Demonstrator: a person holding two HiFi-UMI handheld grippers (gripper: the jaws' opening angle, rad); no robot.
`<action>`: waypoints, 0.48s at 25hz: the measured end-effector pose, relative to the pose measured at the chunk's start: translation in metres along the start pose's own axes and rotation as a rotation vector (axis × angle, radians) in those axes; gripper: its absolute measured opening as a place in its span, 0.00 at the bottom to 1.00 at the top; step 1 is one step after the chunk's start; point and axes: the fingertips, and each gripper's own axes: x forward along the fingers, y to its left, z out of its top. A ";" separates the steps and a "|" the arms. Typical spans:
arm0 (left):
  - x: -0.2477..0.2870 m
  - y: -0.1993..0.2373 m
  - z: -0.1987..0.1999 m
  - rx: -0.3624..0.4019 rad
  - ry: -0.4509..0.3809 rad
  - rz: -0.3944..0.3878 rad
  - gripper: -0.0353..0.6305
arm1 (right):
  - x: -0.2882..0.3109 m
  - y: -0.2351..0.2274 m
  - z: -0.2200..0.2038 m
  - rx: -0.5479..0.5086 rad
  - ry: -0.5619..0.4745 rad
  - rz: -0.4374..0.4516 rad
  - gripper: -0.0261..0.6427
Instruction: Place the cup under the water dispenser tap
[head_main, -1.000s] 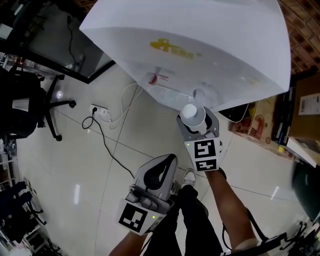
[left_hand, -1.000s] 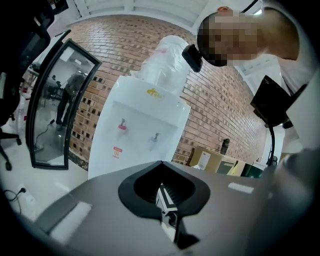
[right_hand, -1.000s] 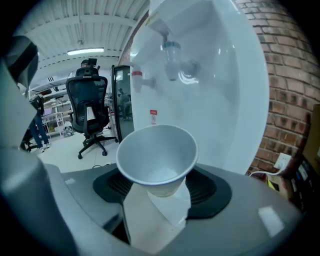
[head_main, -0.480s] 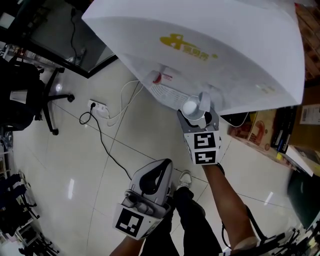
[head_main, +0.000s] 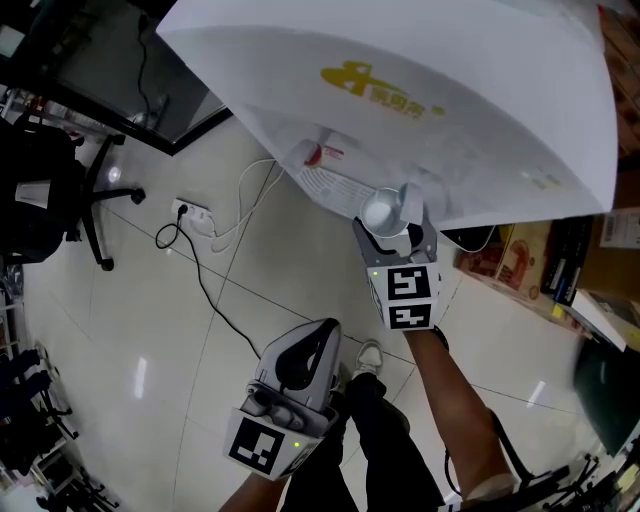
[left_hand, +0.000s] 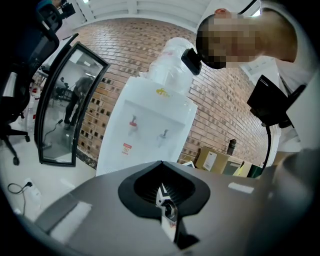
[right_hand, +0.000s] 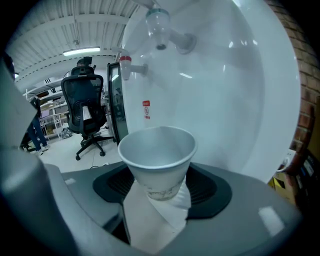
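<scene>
A white paper cup (right_hand: 157, 152) stands upright and empty between the jaws of my right gripper (right_hand: 156, 192), which is shut on its lower part. The cup (head_main: 383, 211) is held close to the front of the white water dispenser (head_main: 430, 90). In the right gripper view the clear tap (right_hand: 161, 26) hangs above and slightly behind the cup's rim, and the red tap (right_hand: 127, 65) is off to the left. My left gripper (head_main: 322, 338) is held low and back from the dispenser (left_hand: 150, 135), its jaws together with nothing in them.
A power strip (head_main: 200, 222) and black cable (head_main: 215, 300) lie on the tiled floor at left. A black office chair (head_main: 50, 205) stands further left, cardboard boxes (head_main: 520, 250) at right. The person's shoe (head_main: 375, 353) is below the grippers.
The head view has shifted a little. Both grippers keep roughly the same places, and the cup stays in the right one near the taps.
</scene>
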 end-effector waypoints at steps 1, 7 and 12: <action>0.000 0.000 0.000 -0.001 0.000 -0.002 0.03 | 0.000 0.000 -0.001 0.001 0.002 0.001 0.53; 0.000 0.000 0.001 -0.002 0.006 -0.006 0.03 | 0.001 0.002 -0.004 0.018 0.010 0.014 0.59; -0.001 0.000 0.001 -0.002 0.007 -0.012 0.03 | -0.004 0.001 -0.006 0.025 0.009 0.009 0.59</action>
